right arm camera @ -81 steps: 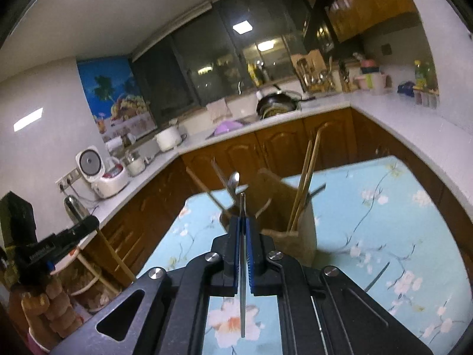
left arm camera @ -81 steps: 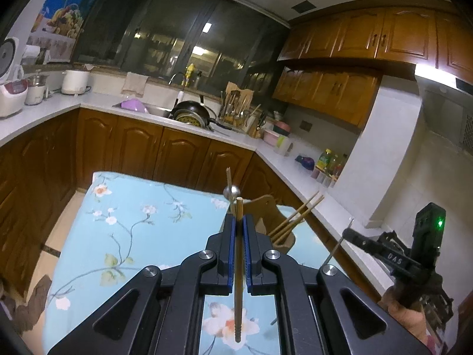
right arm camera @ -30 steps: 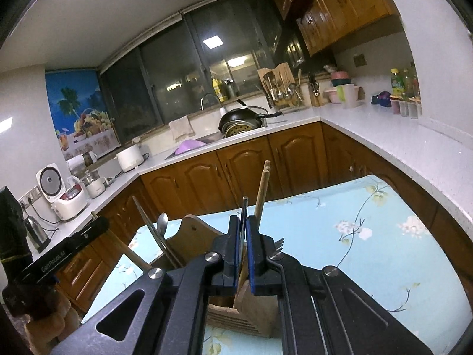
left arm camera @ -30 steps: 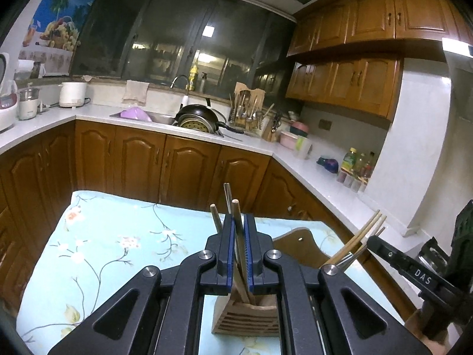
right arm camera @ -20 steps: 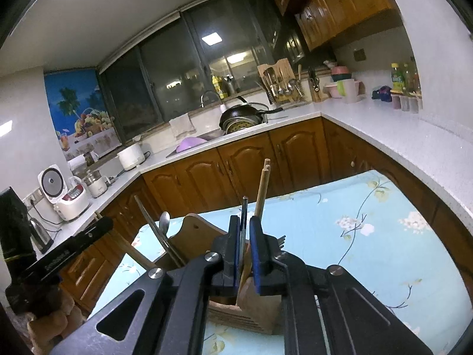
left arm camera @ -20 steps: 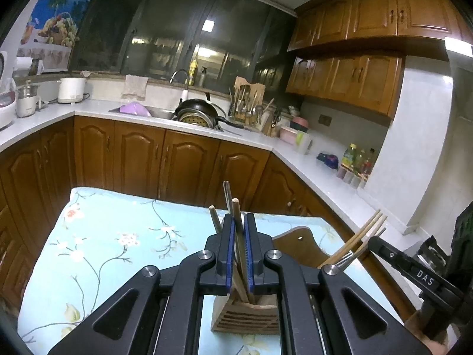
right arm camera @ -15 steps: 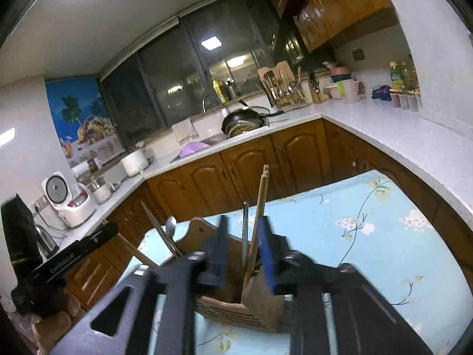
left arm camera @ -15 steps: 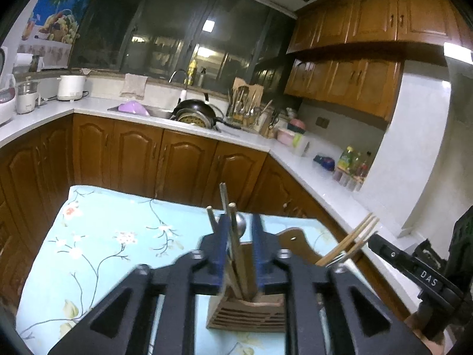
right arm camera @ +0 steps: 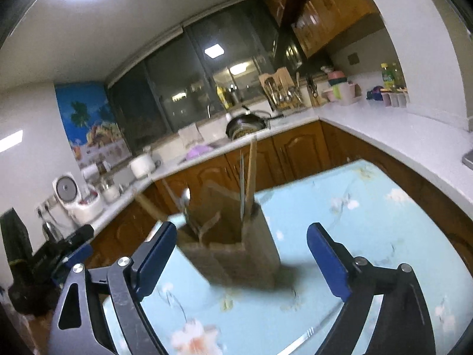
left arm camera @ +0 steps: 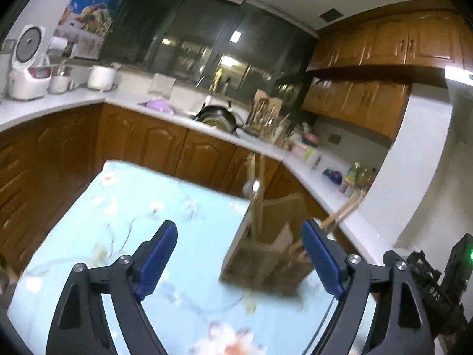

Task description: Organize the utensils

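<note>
A wooden utensil holder [left arm camera: 267,261] stands on the floral blue tablecloth [left arm camera: 189,207]; it also shows in the right wrist view [right arm camera: 233,254]. Chopsticks [left arm camera: 254,195], a spoon [right arm camera: 186,199] and a thin metal utensil [right arm camera: 241,183] stand in it. My left gripper [left arm camera: 239,257] is open wide and empty, just in front of the holder. My right gripper [right arm camera: 241,256] is open wide and empty, with the holder between its jaws in view. A metal utensil [right arm camera: 307,335] lies on the cloth below the right gripper. Both views are blurred by motion.
The table sits in a kitchen with wooden cabinets [left arm camera: 159,145] and a white counter [right arm camera: 393,136] around it. A wok [left arm camera: 217,115], a rice cooker [right arm camera: 75,198] and a utensil rack [right arm camera: 280,91] stand on the counter. The other gripper shows at each view's edge [left arm camera: 437,290].
Both grippers have opened and let go of the chopstick and the metal utensil, which now stand in the holder. Both have pulled back and up from the holder.
</note>
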`<state>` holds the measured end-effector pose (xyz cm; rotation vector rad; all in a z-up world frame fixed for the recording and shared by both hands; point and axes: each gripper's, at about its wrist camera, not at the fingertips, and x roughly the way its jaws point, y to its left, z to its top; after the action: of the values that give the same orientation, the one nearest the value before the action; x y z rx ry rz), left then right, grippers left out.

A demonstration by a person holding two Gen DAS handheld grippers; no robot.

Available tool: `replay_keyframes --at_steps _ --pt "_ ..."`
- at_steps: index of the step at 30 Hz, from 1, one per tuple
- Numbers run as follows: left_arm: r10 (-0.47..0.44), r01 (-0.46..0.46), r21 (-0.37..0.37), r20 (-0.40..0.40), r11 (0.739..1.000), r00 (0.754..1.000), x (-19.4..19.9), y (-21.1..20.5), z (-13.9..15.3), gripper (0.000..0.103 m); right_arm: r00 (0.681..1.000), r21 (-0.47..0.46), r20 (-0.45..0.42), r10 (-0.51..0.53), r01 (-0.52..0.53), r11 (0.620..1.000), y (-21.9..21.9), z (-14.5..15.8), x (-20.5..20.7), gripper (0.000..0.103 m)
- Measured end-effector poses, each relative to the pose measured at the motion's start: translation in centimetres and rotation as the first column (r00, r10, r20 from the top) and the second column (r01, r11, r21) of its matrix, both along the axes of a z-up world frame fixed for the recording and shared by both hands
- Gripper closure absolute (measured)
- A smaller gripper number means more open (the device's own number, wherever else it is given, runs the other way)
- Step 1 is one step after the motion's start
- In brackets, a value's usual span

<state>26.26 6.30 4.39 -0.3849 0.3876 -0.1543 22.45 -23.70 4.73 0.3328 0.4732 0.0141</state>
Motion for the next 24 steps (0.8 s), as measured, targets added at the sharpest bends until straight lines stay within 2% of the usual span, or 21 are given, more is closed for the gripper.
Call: replay_keyframes --at_steps 6,7,12,16,20,22,24 --pt "0.019 -0.020 -0.017 -0.050 1.000 0.999 -4.3 0.6 -1.5 0.017 0.999 -0.028 -0.037 0.033 -0.034 0.999 1.6 -1.9 -3.4 0.012" --pt "0.022 -0.023 -0.018 -0.047 1.000 0.999 -4.9 0.4 -0.8 0.017 0.999 -0.027 -0.038 0.034 -0.035 0.999 1.8 -2.1 -3.9 0.012" --pt "0.031 -0.029 0.049 -0.039 0.998 0.999 -8.8 0.0 -0.7 0.017 0.999 -0.042 -0.035 0.029 -0.030 0.999 2.4 -3.0 -6.9 0.012" --pt "0.033 -0.030 0.060 -0.034 0.998 0.999 -11.8 -0.2 -0.8 0.017 0.999 -0.091 -0.021 0.034 -0.035 0.995 3.4 -3.1 -9.4 0.012" --pt "0.036 -0.036 0.107 -0.002 0.994 0.999 -15.5 -0.8 -1.1 0.012 0.998 -0.157 0.031 0.050 -0.045 0.987 4.7 -2.2 -12.7 0.009" --pt "0.036 -0.039 0.149 0.023 0.988 0.999 -17.0 -1.1 -1.7 0.003 0.995 -0.208 0.089 0.044 -0.024 0.978 5.3 -1.7 -14.9 0.003" --pt "0.048 -0.056 0.196 0.048 0.979 0.998 -18.5 -1.6 -2.4 0.001 0.987 -0.251 0.156 0.034 0.006 0.968 5.7 -1.5 -17.1 0.000"
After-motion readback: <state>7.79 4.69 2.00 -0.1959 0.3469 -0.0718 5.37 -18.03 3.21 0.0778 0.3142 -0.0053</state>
